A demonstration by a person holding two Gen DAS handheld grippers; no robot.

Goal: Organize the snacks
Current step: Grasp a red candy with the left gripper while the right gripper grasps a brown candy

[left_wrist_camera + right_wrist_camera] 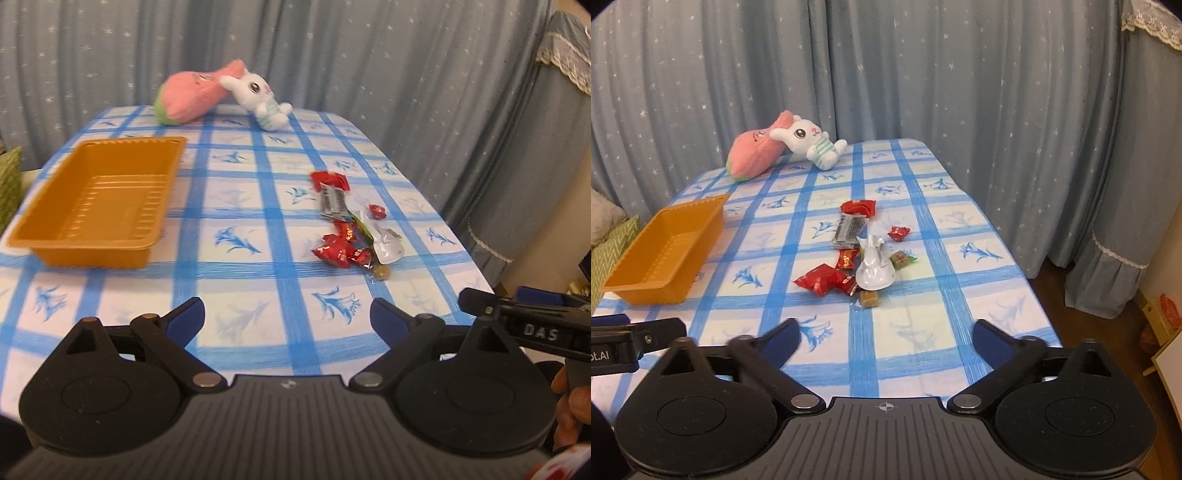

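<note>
right wrist view: snacks (pixel 860 254) heaped mid-surface, orange tray (pixel 668 254) empty at left.
both tongs, left tongs (pixel 287 317) and right tongs (pixel 886 338), gape empty, near the heap.

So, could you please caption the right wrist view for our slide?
Open right gripper faces scattered snacks beside an empty orange tray.

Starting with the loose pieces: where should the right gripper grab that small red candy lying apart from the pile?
Take the small red candy across its plump middle, coming down from above. It lies flat and alone beside the pile, so the open right gripper has room around it.
</note>
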